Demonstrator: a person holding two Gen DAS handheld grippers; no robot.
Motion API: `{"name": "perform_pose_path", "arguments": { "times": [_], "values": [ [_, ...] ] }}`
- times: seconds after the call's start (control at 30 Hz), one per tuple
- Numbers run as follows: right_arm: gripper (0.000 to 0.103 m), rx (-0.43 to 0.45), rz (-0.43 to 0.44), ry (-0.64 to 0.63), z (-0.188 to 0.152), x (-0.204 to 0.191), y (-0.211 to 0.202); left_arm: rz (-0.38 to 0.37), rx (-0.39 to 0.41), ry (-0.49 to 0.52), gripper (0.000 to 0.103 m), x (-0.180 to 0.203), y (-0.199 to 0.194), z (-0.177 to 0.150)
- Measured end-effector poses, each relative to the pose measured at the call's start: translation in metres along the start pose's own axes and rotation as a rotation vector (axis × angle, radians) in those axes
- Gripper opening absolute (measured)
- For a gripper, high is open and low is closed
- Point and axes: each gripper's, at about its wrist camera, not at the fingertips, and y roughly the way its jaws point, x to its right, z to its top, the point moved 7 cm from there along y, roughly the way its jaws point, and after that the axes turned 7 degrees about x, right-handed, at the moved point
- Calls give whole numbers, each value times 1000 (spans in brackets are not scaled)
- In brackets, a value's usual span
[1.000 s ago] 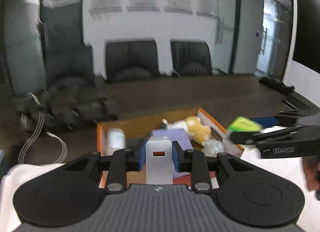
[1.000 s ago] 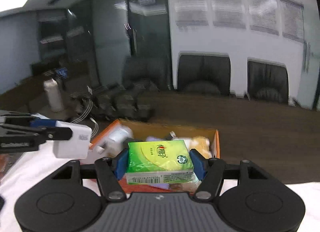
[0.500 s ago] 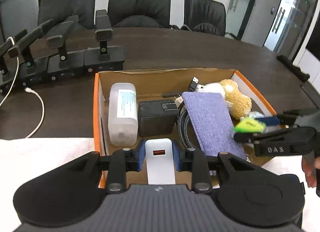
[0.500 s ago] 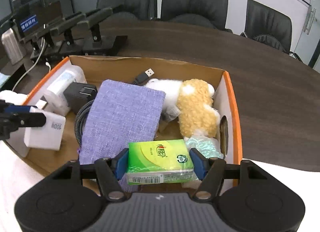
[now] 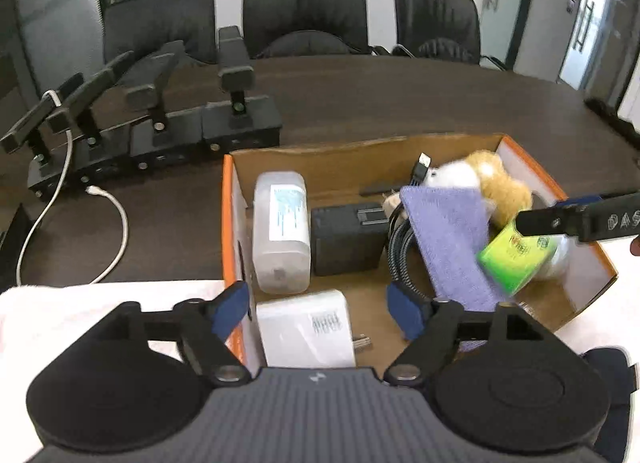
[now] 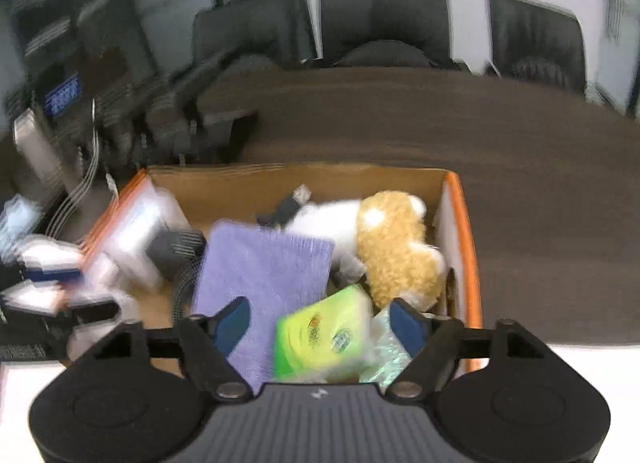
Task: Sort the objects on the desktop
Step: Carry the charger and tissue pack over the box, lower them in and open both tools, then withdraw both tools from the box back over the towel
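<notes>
Left wrist view: dark wood table, black chairs behind; both grippers' jaws wide, holding nothing.

Dark table bearing cardboard box

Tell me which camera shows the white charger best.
The left wrist view. The white charger lies sharp and close in the cardboard box, between the open left gripper fingers, prongs visible. In the right wrist view, that left corner of the box is only a motion-blurred white smear.
</notes>
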Motion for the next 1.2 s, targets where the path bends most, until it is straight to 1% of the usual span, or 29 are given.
{"name": "perform_pose_path", "arguments": {
  "times": [0.07,0.1,0.13,0.2,0.27,0.33,0.4,0.5,0.53,0.6,0.67,0.73,0.8,0.87,0.93,1.0,1.07,1.1,1.2],
  "values": [
    [79,-24,-8,67,7,10,-12,9,-19,-25,91,2,-11,4],
    [79,-44,-18,84,8,12,-17,15,-27,-28,94,5,-16,4],
    [79,-67,-33,103,8,16,-21,27,-34,-30,100,7,-21,5],
    [79,-86,-54,131,5,20,-29,55,-45,-39,102,12,-30,4],
    [79,-96,-69,143,1,20,-37,83,-68,-73,103,17,-37,-1],
    [79,-101,-56,143,-9,17,-46,90,-82,-109,103,21,-45,-7],
    [79,-108,-58,115,-19,7,-58,116,-84,-122,103,26,-56,-13],
    [79,-85,-67,44,-31,-11,-82,133,-58,-133,103,34,-78,-21],
    [79,-72,-68,18,-35,-18,-92,141,-39,-137,103,37,-87,-24],
    [79,-32,-61,-29,-44,-33,-113,174,37,-148,103,42,-109,-29],
    [80,38,-26,-70,-55,-49,-136,200,135,-152,103,51,-136,-41],
    [82,128,-2,-102,-68,-61,-158,193,224,-136,103,62,-161,-57],
    [84,207,6,-129,-85,-69,-178,220,298,-125,103,69,-184,-79],
    [85,279,26,-163,-110,-76,-200,205,350,-97,103,76,-204,-106],
    [88,326,55,-201,-139,-80,-220,196,369,-58,103,84,-220,-137],
    [92,354,57,-244,-172,-79,-235,175,377,-38,103,90,-233,-173],
    [92,368,52,-275,-209,-76,-247,165,377,-47,103,97,-241,-209],
    [92,358,48,-288,-227,-74,-250,157,372,-35,103,102,-242,-224],
    [92,324,78,-296,-277,-66,-258,175,367,27,103,117,-244,-265]
  ]
}}
